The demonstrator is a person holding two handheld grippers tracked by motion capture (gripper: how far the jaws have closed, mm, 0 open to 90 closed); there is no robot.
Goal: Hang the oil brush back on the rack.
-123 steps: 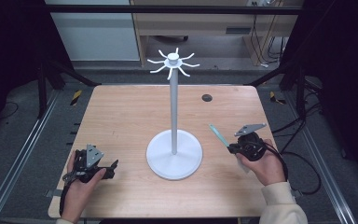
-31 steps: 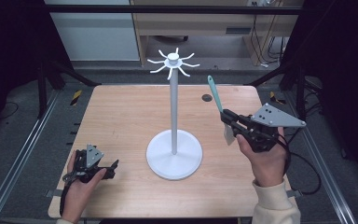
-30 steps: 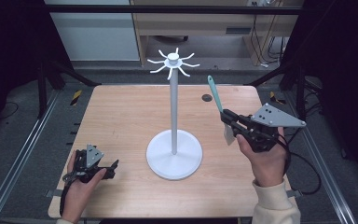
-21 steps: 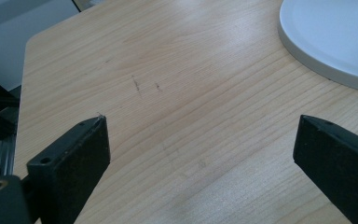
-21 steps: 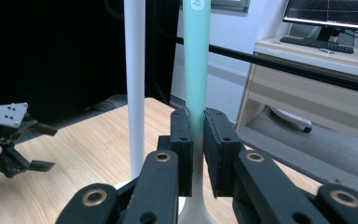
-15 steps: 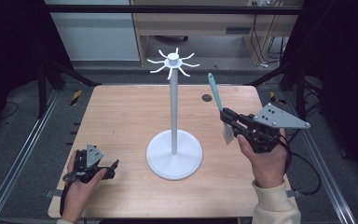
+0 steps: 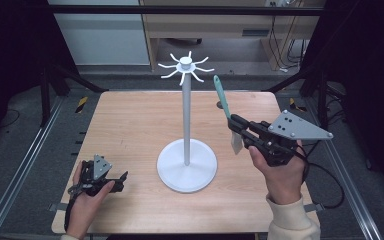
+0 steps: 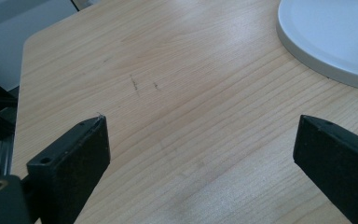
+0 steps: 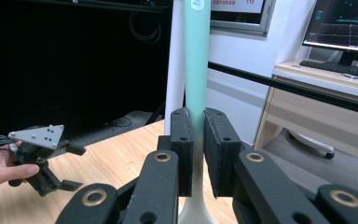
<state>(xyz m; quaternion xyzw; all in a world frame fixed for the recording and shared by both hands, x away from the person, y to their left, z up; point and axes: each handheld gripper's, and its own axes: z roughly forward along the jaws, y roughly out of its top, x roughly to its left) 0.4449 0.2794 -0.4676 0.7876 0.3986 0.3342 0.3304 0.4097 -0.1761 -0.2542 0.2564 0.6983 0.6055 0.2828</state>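
The right tool (image 7: 236, 126) is raised above the right half of the pale wooden worktop (image 7: 130, 125), clenched on a slim spatula with a mint-green handle and a white blade (image 7: 222, 100); in the high view the handle slants up and away from the jaws, its tip near the hooks, while the white blade hangs just below them; in the right gripper view the green handle (image 9: 196, 60) runs straight up between the two black jaws, which press it from both sides; the grey three-cornered plate (image 7: 295, 127) sits on top of this tool, and the right hand (image 7: 280, 172) grips it from below, a cream sleeve (image 7: 292, 220) at the wrist; a tall white stand with a round base and a ring of curved hooks at its top (image 7: 186, 120) rises at the middle of the worktop, just beside the spatula but apart from it; the left tool (image 7: 120, 180) rests low at the near left corner of the worktop in the left hand (image 7: 87, 202), its jaws released and wide apart over bare wood; the left gripper view shows the edge of the stand's white base (image 8: 331, 37) ahead to the right of those jaws
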